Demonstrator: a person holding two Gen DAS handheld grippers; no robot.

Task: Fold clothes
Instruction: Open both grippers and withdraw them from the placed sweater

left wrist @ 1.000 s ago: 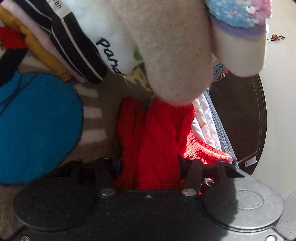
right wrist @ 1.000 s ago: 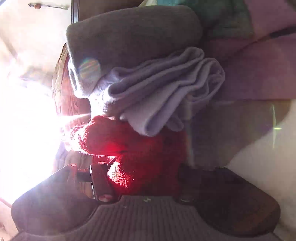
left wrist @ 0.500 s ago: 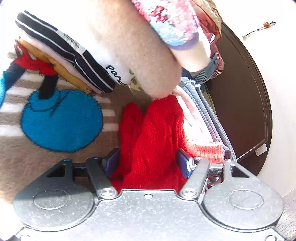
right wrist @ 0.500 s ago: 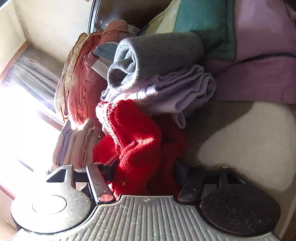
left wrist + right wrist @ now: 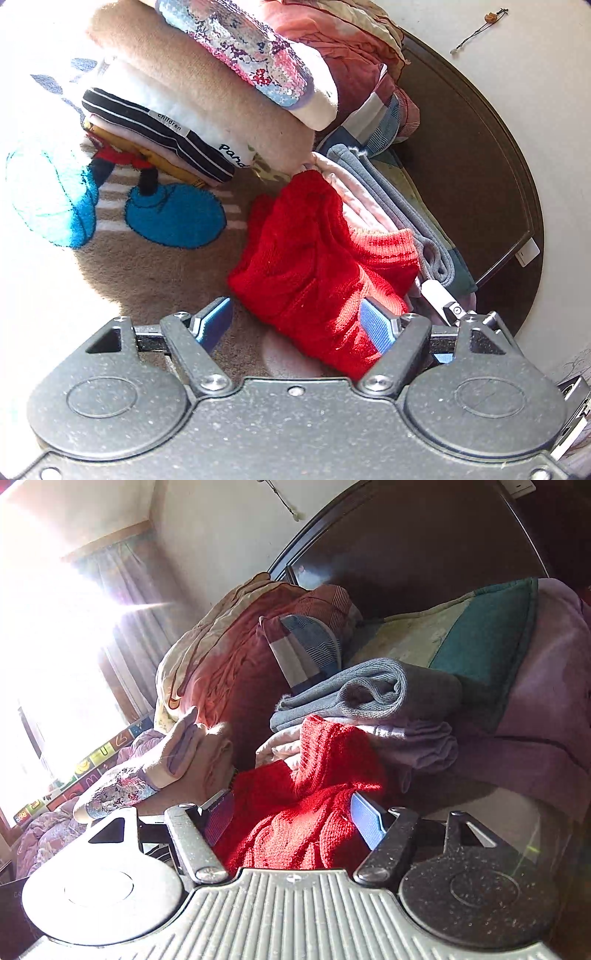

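Note:
A folded red knit sweater (image 5: 314, 251) lies on the bed blanket, leaning against a low stack of pink and grey folded clothes (image 5: 399, 206). My left gripper (image 5: 295, 310) is at its near end with its jaws opening. The left blue pad (image 5: 216, 321) stands apart from the knit and the right pad (image 5: 376, 325) is against it. In the right wrist view the red sweater (image 5: 325, 775) fills the gap of my right gripper (image 5: 290, 801), whose jaws are also opening and loose around it. The grey folded garment (image 5: 369, 690) sits just behind.
A tall pile of folded clothes (image 5: 221, 92) stands to the left on the brown cartoon blanket (image 5: 170, 218). Pillows (image 5: 480, 638) and crumpled bedding (image 5: 221, 657) lean on the dark headboard (image 5: 424, 554). A bright window with curtains (image 5: 122, 602) is at the left.
Both grippers have drawn back and risen from the red sweater while their jaws widened. The right wrist view has rolled round to upright. The sweater stays on the bed.

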